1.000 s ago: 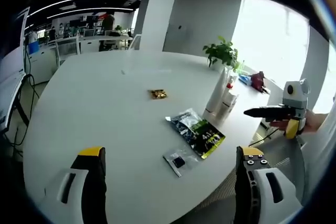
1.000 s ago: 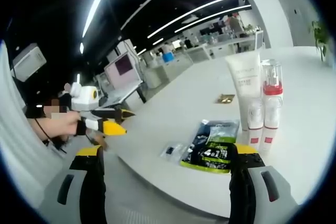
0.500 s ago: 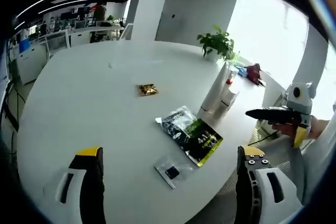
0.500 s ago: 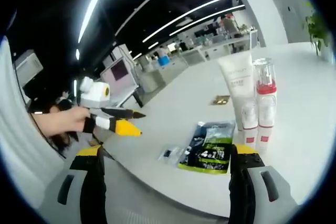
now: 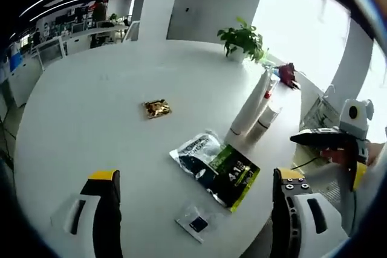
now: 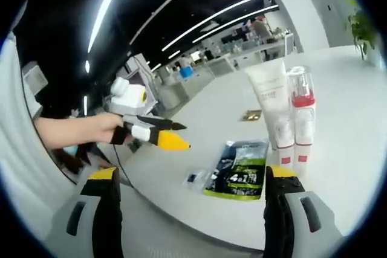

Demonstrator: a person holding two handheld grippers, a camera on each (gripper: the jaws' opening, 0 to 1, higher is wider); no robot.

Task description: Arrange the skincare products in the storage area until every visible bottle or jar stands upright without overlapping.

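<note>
Bottles (image 6: 294, 122) upright and touching on table (image 5: 91, 119), sachets (image 5: 219, 167) flat beside them

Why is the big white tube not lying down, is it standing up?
Standing up. The white tube rests on its cap on the white table, wide end up, beside the red-banded bottle.

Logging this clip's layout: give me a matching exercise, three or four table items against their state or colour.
Items:
1. white tube
2. red-collared bottle
3. black and green pouch
4. gold packet

States:
A. lying flat near the table edge
B. small, lying alone mid-table
C. upright, cap down
D. upright, clear top

Pairs: 1-C, 2-D, 3-A, 4-B
</note>
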